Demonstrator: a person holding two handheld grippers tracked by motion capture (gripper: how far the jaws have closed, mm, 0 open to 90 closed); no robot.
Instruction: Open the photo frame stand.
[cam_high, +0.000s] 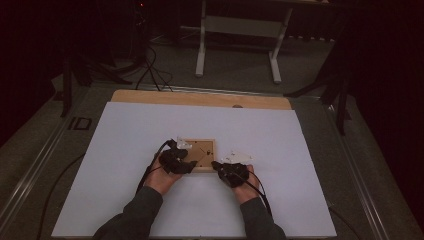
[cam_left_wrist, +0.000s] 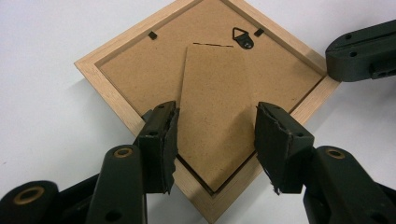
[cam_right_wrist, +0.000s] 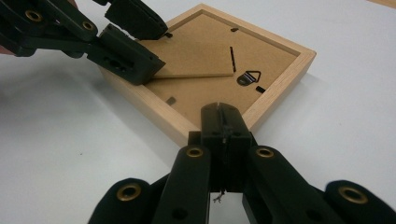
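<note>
A light wooden picture frame (cam_high: 204, 149) lies face down on the white table top, its brown backing board (cam_left_wrist: 140, 70) up, with a black hanger (cam_left_wrist: 243, 37) near one corner. The jaws of my left gripper (cam_left_wrist: 215, 126) stand wide and press on both side edges of the hinged cardboard stand flap (cam_left_wrist: 215, 93), which sits slightly lifted off the backing (cam_right_wrist: 196, 58). My right gripper (cam_right_wrist: 219, 112) is shut with nothing between its jaws, and its tips rest on the frame's wooden rim (cam_right_wrist: 275, 84). From above, the left gripper (cam_high: 186, 165) and right gripper (cam_high: 216, 165) flank the frame's near edge.
The white sheet (cam_high: 125, 150) covers most of the table, with a wooden strip (cam_high: 200, 98) along the far edge. Cables (cam_high: 150, 170) trail from both grippers toward the person. A white table stand (cam_high: 235, 45) and dark floor lie beyond.
</note>
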